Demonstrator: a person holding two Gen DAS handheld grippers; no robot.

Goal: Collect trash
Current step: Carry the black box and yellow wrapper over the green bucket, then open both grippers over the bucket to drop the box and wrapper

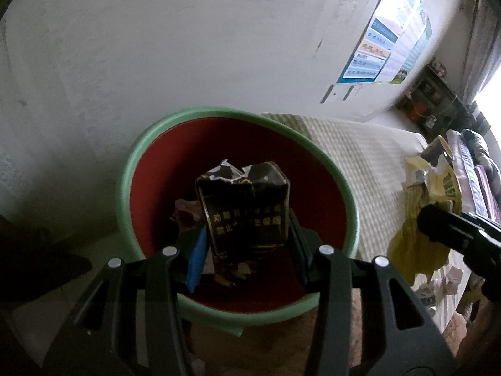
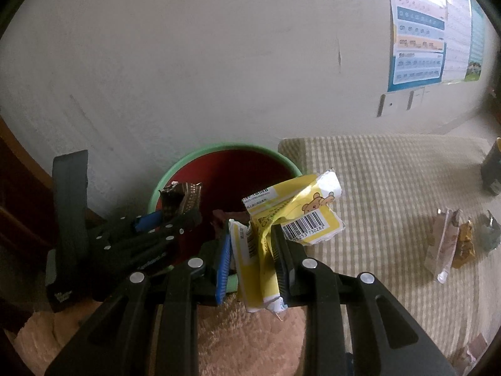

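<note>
The left gripper (image 1: 247,235) pinches a black box (image 1: 245,206) with gold letters. The top of the box is torn open. Both fingers press on its sides, and the box hangs right over the open mouth of the bin (image 1: 150,144). The bin has a green rim and is red inside. Some crumpled bits of trash (image 1: 184,213) lie down at the bottom of it. The bin stands against the white wall (image 1: 125,47), just past the left edge of the bed (image 1: 360,156).

The right gripper (image 2: 252,250) pinches a crumpled yellow wrapper (image 2: 300,213). The wrapper has a little bear and black bar codes on it. The fingers squeeze it tight, and it sticks up and out to the right. It hangs near the right side of the bin's rim (image 2: 219,148), over the spot where the bin meets the bed's left edge.

The bed has a cover with pale checks. More trash lies well apart, near its right edge: a long see-through wrapper (image 2: 444,244), a small gold wrapper (image 2: 466,241) and a shiny grey one (image 2: 490,228), all close together. A dark cup (image 2: 493,169) stands farther back by the same edge.

A poster (image 2: 419,31) with blue and orange bands hangs on the wall above the bed.
</note>
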